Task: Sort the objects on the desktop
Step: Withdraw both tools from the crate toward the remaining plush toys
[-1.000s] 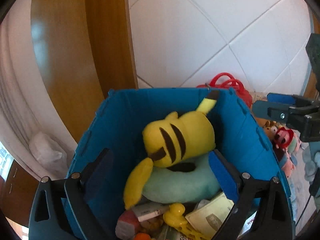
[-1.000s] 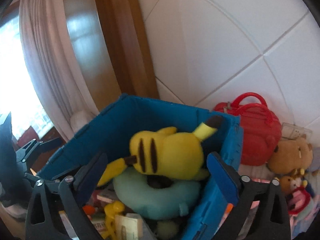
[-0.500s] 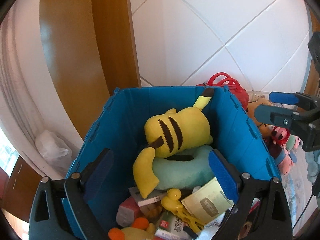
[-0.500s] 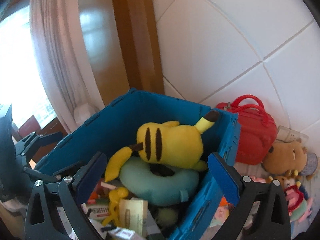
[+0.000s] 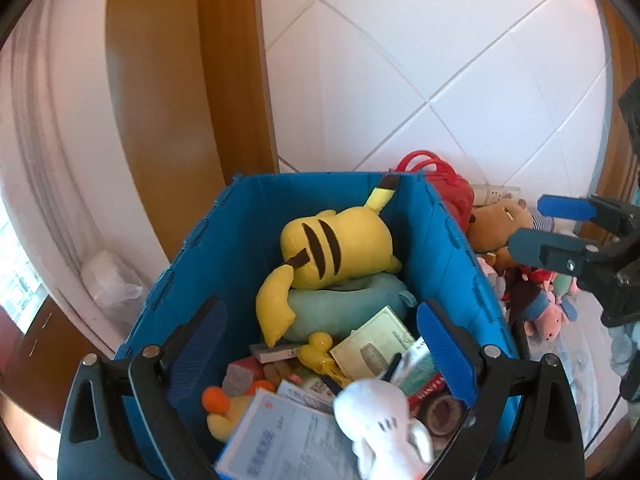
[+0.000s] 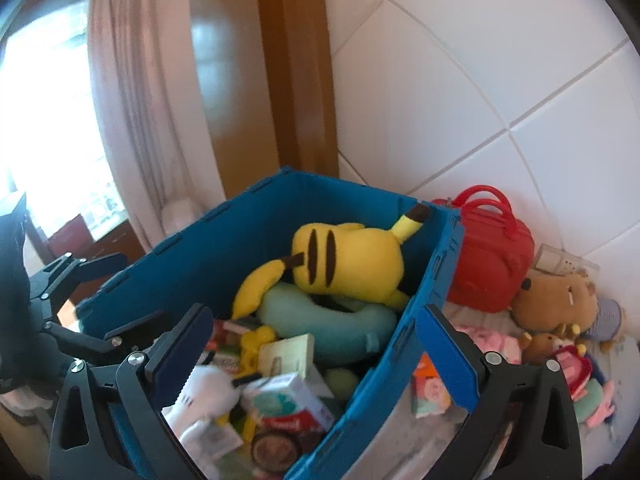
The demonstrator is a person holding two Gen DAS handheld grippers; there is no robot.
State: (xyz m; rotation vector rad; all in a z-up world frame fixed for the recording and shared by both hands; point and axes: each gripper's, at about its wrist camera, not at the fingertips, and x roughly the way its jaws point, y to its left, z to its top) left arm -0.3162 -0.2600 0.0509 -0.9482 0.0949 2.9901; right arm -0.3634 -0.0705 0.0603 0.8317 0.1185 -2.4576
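Note:
A blue crate (image 5: 224,248) (image 6: 224,240) is packed with toys and boxes. On top lies a yellow plush (image 5: 340,248) (image 6: 348,260) over a teal neck pillow (image 5: 340,312) (image 6: 328,320). Nearer me sit a white plush dog (image 5: 384,420) (image 6: 204,400), a yellow duck toy (image 5: 316,352), cartons and papers. My left gripper (image 5: 320,352) hangs open above the crate's near end, holding nothing. My right gripper (image 6: 316,356) is open too, straddling the crate's right wall. Each gripper also shows at the edge of the other's view, the right gripper (image 5: 560,224) and the left gripper (image 6: 84,280).
A red handbag (image 6: 492,264) (image 5: 448,184) stands against the white tiled wall right of the crate. Brown bear plush toys (image 6: 560,296) (image 5: 500,224) and pink plush toys (image 5: 548,320) lie beside it. A wooden door frame (image 5: 224,80) and curtain (image 6: 120,120) rise behind the crate.
Both grippers have drawn back and risen from the crate. More of its near contents now show, including the white plush dog and papers. Both stayed open.

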